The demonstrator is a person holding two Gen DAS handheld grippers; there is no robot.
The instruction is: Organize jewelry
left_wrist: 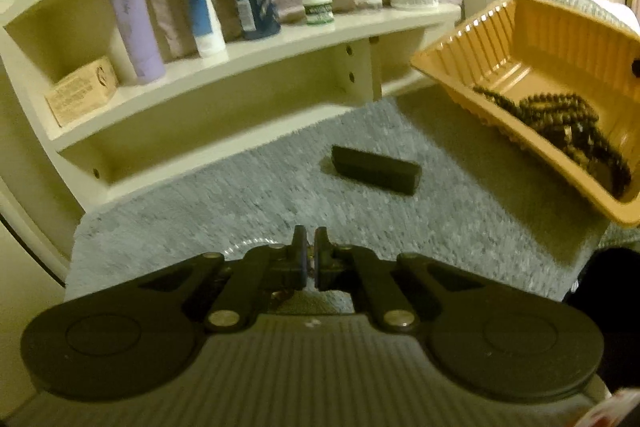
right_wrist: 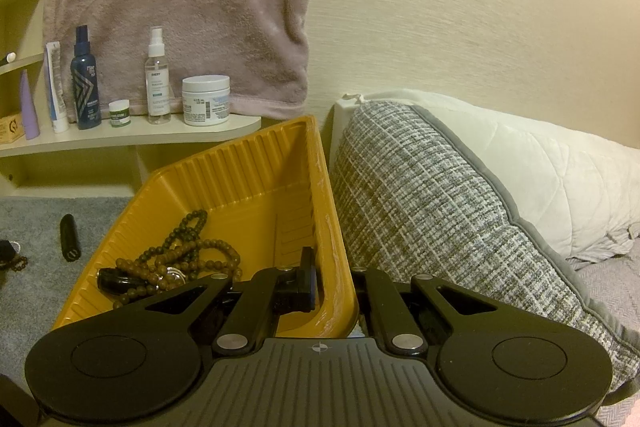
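My right gripper [right_wrist: 332, 279] is shut on the near right wall of a yellow plastic tray [right_wrist: 328, 227] and holds it tilted above the grey mat. Brown beaded necklaces [right_wrist: 188, 259] and a dark shiny piece [right_wrist: 114, 281] lie heaped in its lower corner. In the left wrist view the same tray [left_wrist: 480, 67] hangs at the right with the beads [left_wrist: 568, 123] inside. My left gripper [left_wrist: 311, 259] is shut, with something thin and silvery under its fingers, low over the grey mat [left_wrist: 240, 195]. A black oblong case [left_wrist: 376, 169] lies on the mat ahead of it.
A cream shelf unit [left_wrist: 280, 39] with bottles, tubes and jars stands behind the mat. A pink towel [right_wrist: 180, 7] hangs on the wall. A grey woven cushion [right_wrist: 440, 207] and a white pillow [right_wrist: 540, 167] lie right of the tray. A small bead piece [right_wrist: 14, 261] lies at the mat's left.
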